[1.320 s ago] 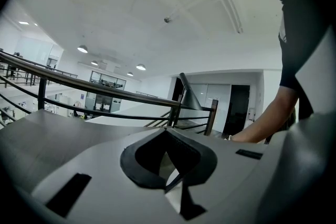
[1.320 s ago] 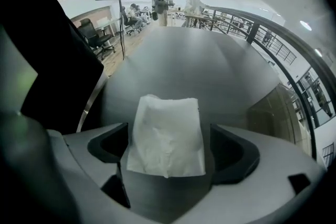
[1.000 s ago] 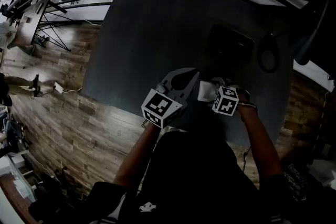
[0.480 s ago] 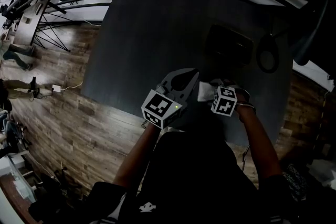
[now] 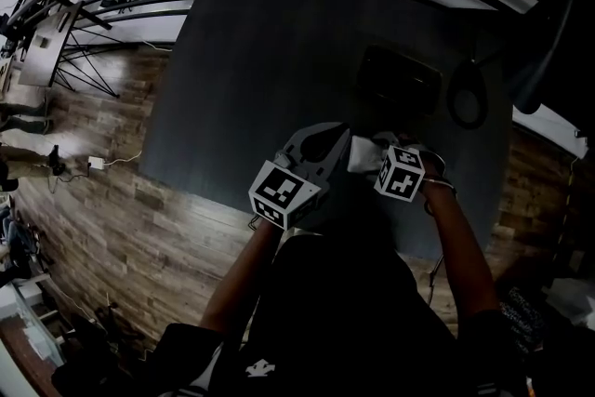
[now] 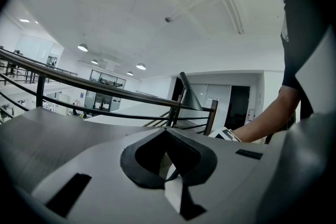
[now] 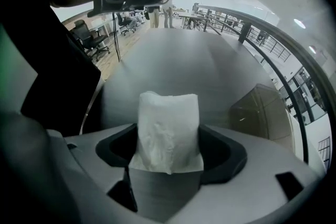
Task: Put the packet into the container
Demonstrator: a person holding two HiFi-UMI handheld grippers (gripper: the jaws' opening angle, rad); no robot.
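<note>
— Dark grey table (image 5: 260,60), plank floor past its left edge, a railing behind: where is the packet (image 7: 168,128) to be found?
— It is pinched between the jaws of the right gripper (image 7: 169,157), which have just been closing on it. It is held over the near edge of the table and sticks out past the pads. The container (image 5: 402,81) stands well apart from it, farther back and toward the right edge.
— And the left gripper (image 6: 168,165)?
— Its jaws are seen drawn together with nothing between them. It is held just beside the right one.
— How is the carry best done?
— The grip should be kept firm, since the packet looks soft and might be squeezed out. It should be brought over the container, lowered inside the walls, and only then released.
— What is changed from a second ago?
— The packet is now clamped and appears slightly lifted. The left gripper is unmoved.
</note>
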